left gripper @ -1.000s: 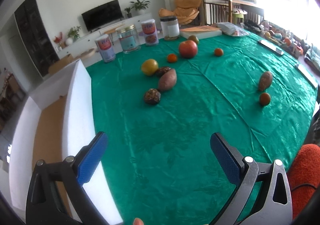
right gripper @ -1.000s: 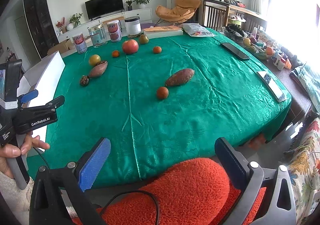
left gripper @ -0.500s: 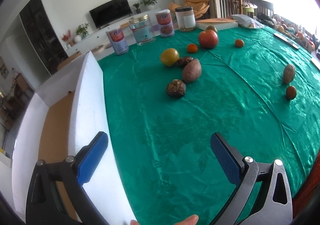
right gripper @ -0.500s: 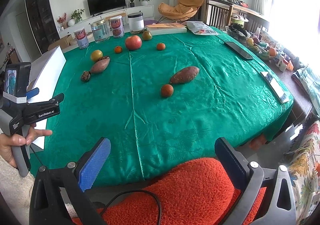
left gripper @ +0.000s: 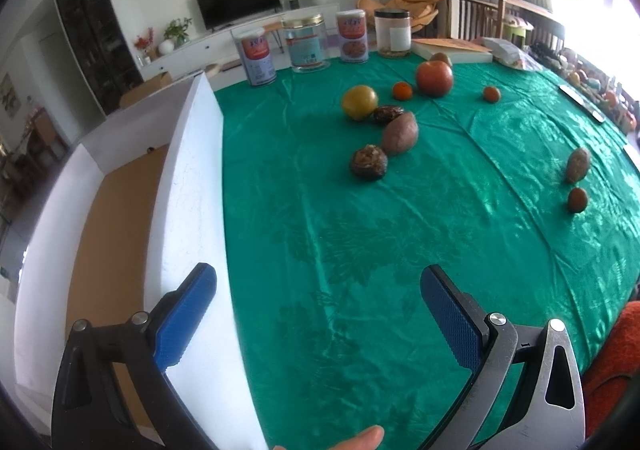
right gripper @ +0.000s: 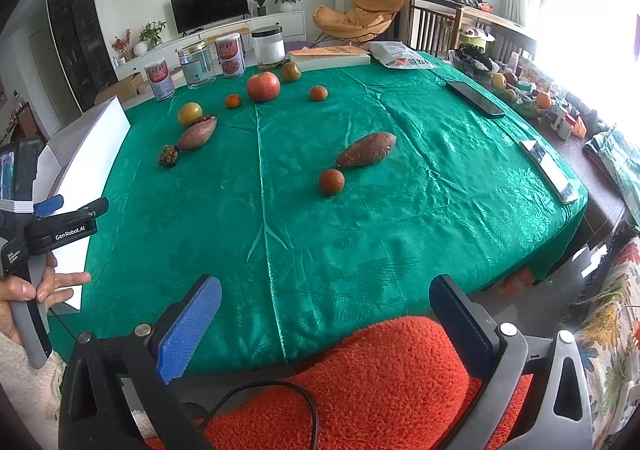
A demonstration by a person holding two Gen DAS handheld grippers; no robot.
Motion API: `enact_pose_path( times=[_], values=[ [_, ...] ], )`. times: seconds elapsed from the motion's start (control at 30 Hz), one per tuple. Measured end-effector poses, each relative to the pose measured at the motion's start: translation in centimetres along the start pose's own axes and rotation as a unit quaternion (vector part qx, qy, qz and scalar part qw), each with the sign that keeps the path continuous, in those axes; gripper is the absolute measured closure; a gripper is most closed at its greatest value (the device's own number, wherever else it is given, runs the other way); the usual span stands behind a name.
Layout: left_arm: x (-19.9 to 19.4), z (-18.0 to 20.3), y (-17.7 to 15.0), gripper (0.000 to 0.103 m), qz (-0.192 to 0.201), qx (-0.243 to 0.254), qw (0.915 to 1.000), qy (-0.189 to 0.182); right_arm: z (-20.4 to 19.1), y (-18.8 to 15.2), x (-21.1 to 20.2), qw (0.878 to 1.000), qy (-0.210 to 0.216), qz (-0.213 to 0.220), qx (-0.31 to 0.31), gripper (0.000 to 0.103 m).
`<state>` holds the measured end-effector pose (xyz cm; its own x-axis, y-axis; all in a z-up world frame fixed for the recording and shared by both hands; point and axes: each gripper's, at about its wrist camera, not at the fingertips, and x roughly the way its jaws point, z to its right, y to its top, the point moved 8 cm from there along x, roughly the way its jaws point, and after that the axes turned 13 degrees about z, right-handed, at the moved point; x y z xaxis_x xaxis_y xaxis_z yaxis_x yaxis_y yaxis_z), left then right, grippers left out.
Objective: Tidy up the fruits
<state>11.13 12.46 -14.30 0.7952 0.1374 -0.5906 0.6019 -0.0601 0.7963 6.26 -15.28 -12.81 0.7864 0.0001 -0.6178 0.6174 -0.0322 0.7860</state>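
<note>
We hold both claws wide open and empty: the left gripper (left gripper: 318, 290) hovers over the near edge of the green tablecloth (left gripper: 360, 230), beside the white box (left gripper: 192, 178), and the right gripper (right gripper: 325, 304) hangs low over an orange cushion (right gripper: 360, 382). The fruits lie spread on the cloth: a dark round fruit (left gripper: 368, 162) nearest the box, touching a sweet potato (left gripper: 400, 132), with a yellow fruit (left gripper: 359, 102) just behind. We think the danger is in this cluster. If the pads close on the dark fruit, the neighbours can roll away. Also the shiny cloth can wrinkle and push round fruits toward the table edge.
</note>
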Motion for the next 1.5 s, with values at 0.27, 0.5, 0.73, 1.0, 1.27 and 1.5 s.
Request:
enact_pose_path(
  times=[0.27, 0.5, 0.73, 1.0, 1.27, 1.5],
  values=[
    [-7.0, 5.7, 5.6, 0.001, 0.044, -0.03, 0.9925, -0.11, 4.6, 7.1, -4.7, 0.976, -0.096, 0.072, -0.183, 0.0],
    [-11.0, 8.6, 8.7, 0.001, 0.059, -0.054, 0.9873, -0.138, 10.1, 9.7, -8.1, 0.931, -0.181, 0.05, -0.314, 0.0],
    [-10.2, 12.0, 5.8, 0.001, 0.007, -0.094, 0.9801, -0.175, 5.4, 4.4, -5.6, 0.991, 0.065, 0.082, -0.078, 0.0],
    [-9.6, 12.5, 3.5, 0.001, 0.016, -0.023, 0.9921, -0.122, 2.1, -0.7, -0.6, 0.995, 0.08, 0.038, 0.039, 0.0],
    [-8.0, 11.8, 1.0, 0.001, -0.022, -0.045, 0.9916, -0.119, 1.7, -0.4, -1.7, 0.997, 0.045, 0.067, 0.011, 0.0],
    [-8.3, 12.0, 1.3, 0.001, -0.009, -0.037, 0.9919, -0.121, 1.3, -0.9, -1.1, 0.997, 0.037, 0.061, 0.008, 0.0]
  ],
)
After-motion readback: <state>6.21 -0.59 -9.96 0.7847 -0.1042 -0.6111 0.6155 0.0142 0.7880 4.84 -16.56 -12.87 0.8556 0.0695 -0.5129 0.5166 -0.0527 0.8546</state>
